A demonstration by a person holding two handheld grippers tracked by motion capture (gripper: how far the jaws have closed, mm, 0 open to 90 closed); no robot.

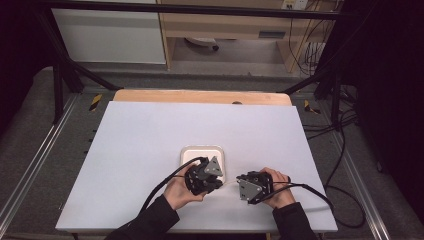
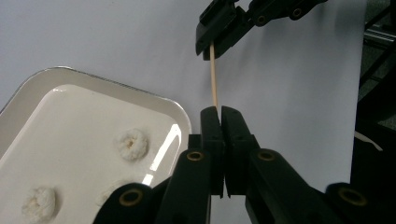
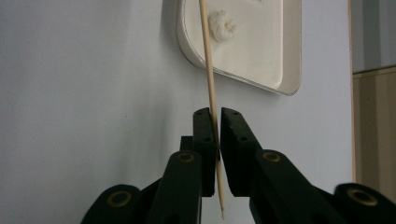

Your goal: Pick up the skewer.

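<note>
High view: both hands low near the table's (image 1: 150,150) front edge, left gripper (image 2: 220,112) and right gripper (image 3: 214,114) apparently pinching one skewer (image 3: 208,65) beside the tray (image 1: 220,152).

The right tongs (image 3: 214,122) pinch a thin wooden skewer (image 3: 208,56) that runs up across a white tray (image 3: 261,79) holding a pale dumpling (image 3: 221,24).

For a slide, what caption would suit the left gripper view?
Both grippers, left and right, pinch one thin wooden skewer beside a white tray of small white puffs.
</note>
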